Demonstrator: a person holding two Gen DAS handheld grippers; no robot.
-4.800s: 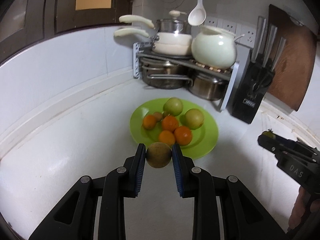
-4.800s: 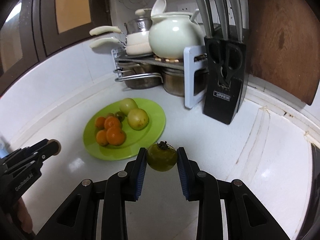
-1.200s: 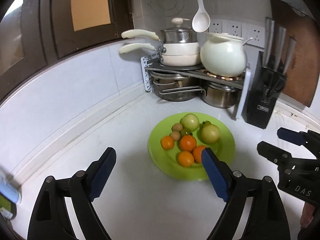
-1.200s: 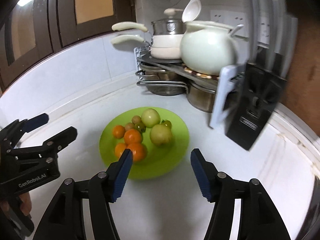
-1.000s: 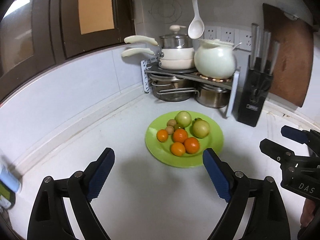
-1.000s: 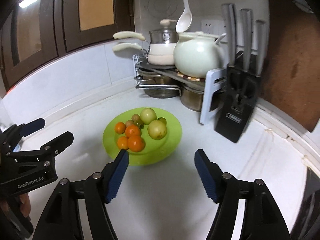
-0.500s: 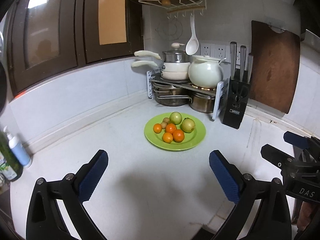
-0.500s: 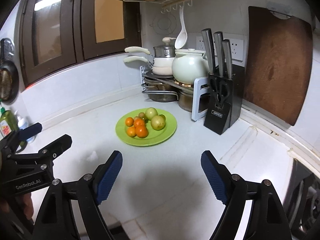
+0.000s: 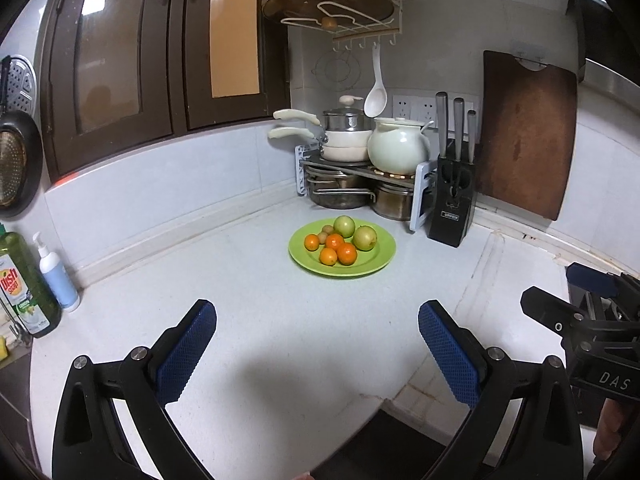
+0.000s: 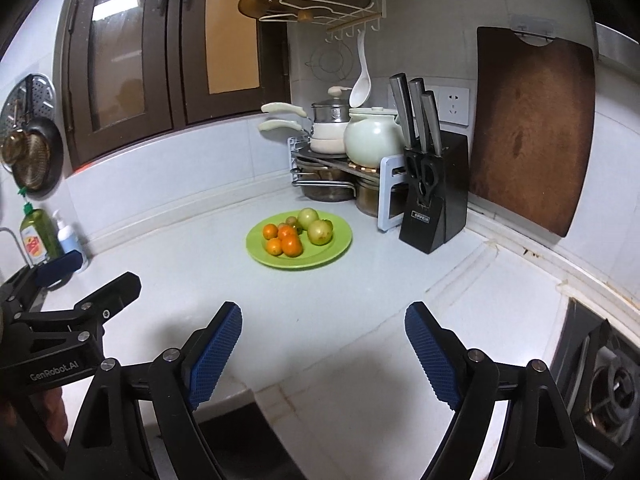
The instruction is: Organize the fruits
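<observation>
Your white countertop [image 9: 248, 320] wraps the corner, and in the right wrist view a gas burner [image 10: 612, 384] sits at its far right edge. A dark wooden cutting board [image 9: 524, 132] leans against the wall beside a black knife block [image 9: 454, 208] holding three steel-handled knives. Next to that is the pot rack [image 9: 360, 168], with a pale green ceramic pot [image 9: 398, 150] and cream-handled pans [image 9: 344, 148] on top and steel pots below; a white ladle [image 9: 376, 88] hangs above it.

Your left gripper [image 9: 316, 320] is held low over the counter's front edge, its blue-padded jaws spread wide with nothing between them. Your right gripper [image 10: 324, 318] is the same — jaws wide apart, empty — and each shows at the edge of the other's view.

The lime-green plate [image 9: 378, 258] sits on the counter in front of the rack, well apart from both grippers. All the fruit is on it: two green round fruits [image 9: 345, 226] at the back, four small oranges [image 9: 336, 249] in front, and a few smaller brownish pieces tucked behind — too small to name surely.

At far left stand a green dish-soap bottle [image 9: 22, 284] and a white pump bottle [image 9: 58, 276].
</observation>
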